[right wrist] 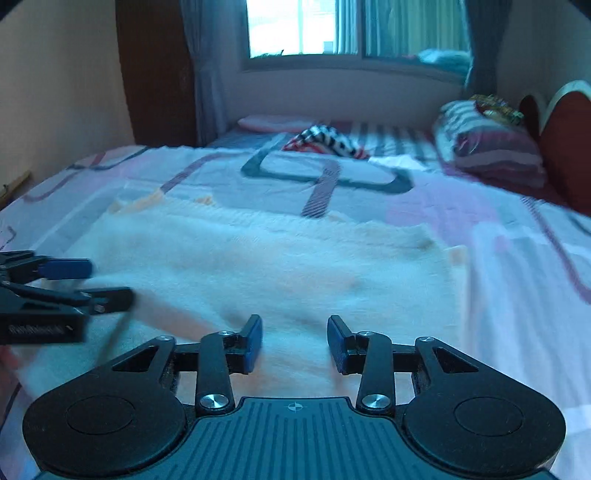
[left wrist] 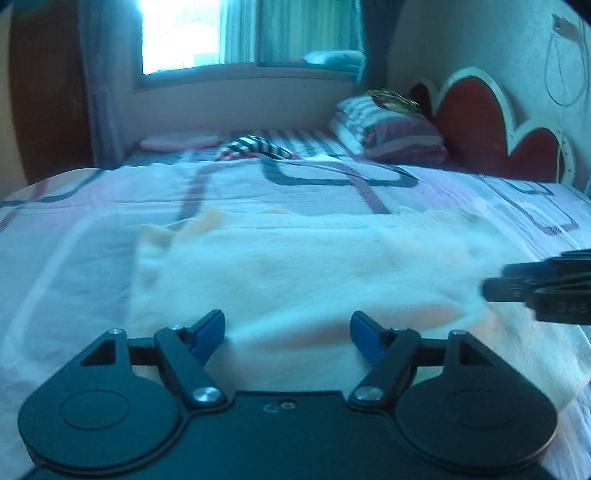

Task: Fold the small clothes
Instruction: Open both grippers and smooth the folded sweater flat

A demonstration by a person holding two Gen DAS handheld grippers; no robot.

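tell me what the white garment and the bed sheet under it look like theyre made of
White garment: looks like a soft knit or fleecy cotton, matte, with a fuzzy, faintly ribbed surface; blur leaves the weave unsure. Bed sheet: thin, smooth woven fabric, probably cotton, matte, printed with pink and grey bands.

Both cameras sit low over a bed, each looking forward along its own gripper's fingers toward the window (left wrist: 199,33) at 12 o'clock.

The left wrist view rides close above the near edge of a pale garment (left wrist: 295,266), its left gripper (left wrist: 287,332) filling the 6 o'clock foreground, the heart-shaped headboard (left wrist: 476,122) at 2 o'clock.

The right wrist view sits just as near, right gripper (right wrist: 294,341) at 6 o'clock, facing almost the same way.

Each view catches the other tool: the right gripper at 3 o'clock in the left view, the left gripper at 9 o'clock in the right view.

Shared are the garment, patterned bedsheet (right wrist: 332,173), striped pillows (right wrist: 491,140) and window.
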